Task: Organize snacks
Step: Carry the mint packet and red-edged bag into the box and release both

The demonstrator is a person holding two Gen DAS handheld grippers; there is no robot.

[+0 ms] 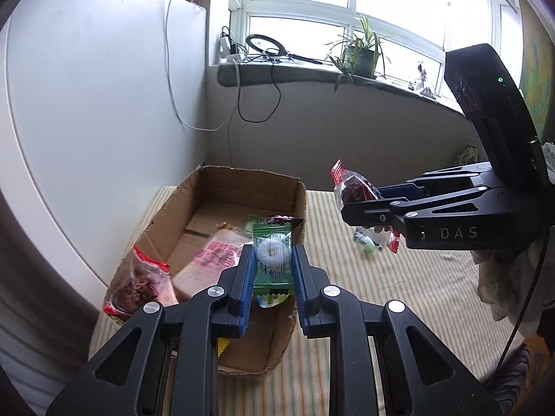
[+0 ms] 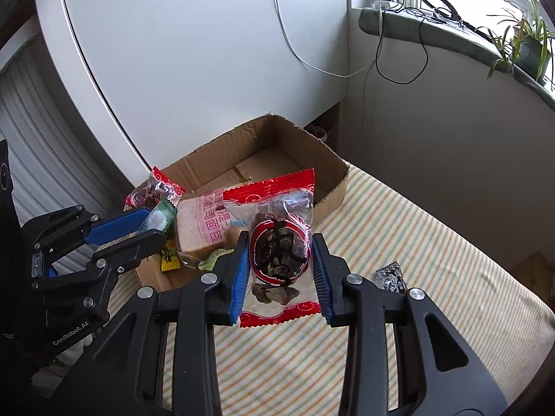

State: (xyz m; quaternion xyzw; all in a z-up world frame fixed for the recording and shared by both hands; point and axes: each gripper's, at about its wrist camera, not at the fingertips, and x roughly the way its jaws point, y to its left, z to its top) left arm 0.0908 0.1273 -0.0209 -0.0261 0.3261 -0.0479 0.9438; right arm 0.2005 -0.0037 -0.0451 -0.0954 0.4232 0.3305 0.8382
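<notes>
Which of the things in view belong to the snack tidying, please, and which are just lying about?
Job:
- green candy in left claw
- red-edged packet in right claw
- cardboard box holding a bread packet
- loose black wrapper on the striped cloth

Lying about:
- potted plant
- ring light
- cables

One cardboard box (image 2: pixel 333 170) serves as the landmark. Two tongs are in view: the left tongs (image 1: pixel 272 263) and the right tongs (image 2: pixel 281 263), each holding one packet. Red-edged packets number two: one (image 2: pixel 277 242) held beside the box, one (image 2: pixel 152 190) at the box's near corner. One green candy packet (image 1: pixel 272 253). One bread packet (image 2: pixel 197 222) inside the box. One black-and-white sweet (image 2: pixel 390 279) lies beside the box.
</notes>
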